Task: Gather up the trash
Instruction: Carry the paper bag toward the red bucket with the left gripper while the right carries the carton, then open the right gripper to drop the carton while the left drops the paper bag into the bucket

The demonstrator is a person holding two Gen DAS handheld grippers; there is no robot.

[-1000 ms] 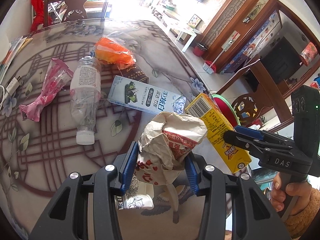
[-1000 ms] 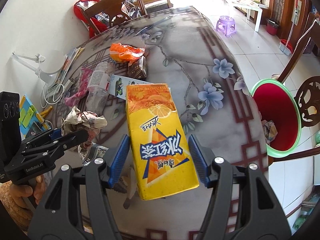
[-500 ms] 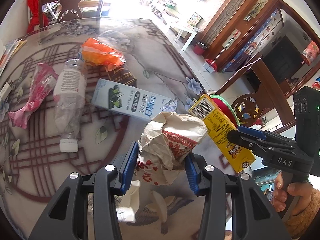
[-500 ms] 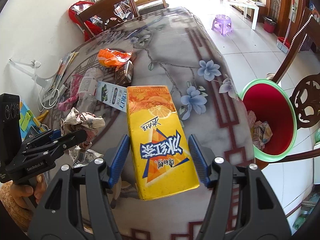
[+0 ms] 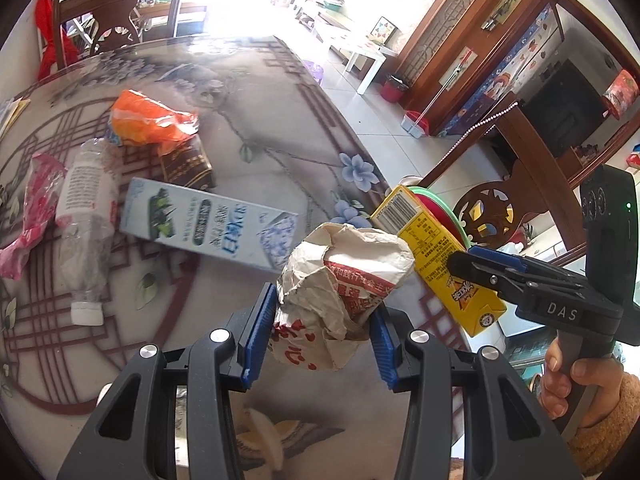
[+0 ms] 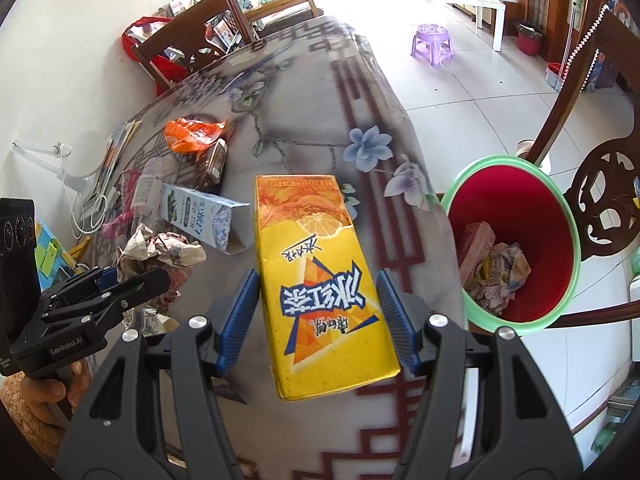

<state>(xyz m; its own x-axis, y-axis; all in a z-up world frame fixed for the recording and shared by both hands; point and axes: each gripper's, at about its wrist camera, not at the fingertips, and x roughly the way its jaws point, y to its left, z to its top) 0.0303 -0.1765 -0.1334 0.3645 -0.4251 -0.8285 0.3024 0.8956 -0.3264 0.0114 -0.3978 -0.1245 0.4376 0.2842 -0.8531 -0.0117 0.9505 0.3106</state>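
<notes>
So the yellow drink carton [image 6: 324, 288] is pinched between the blue pads [image 6: 236, 320] of the right tool [image 6: 318, 322], sticking out forward past the tips, held up over the tabletop [image 6: 304, 92] edge. Just to its right, down on the floor, sits the red bin with the green rim [image 6: 516, 188], already holding some crumpled stuff.

The left tool [image 5: 320, 338] is clamped on a crumpled paper bag [image 5: 340, 288] with red print, bag bulging up out of the jaws, close beside the carton.

Further out on the tabletop: a blue-and-white box [image 5: 208, 224], a squashed clear bottle [image 5: 86, 216], a pink wrapper [image 5: 30, 212], an orange bag [image 5: 150, 120] and a dark brown packet [image 5: 186, 166] touching it.
</notes>
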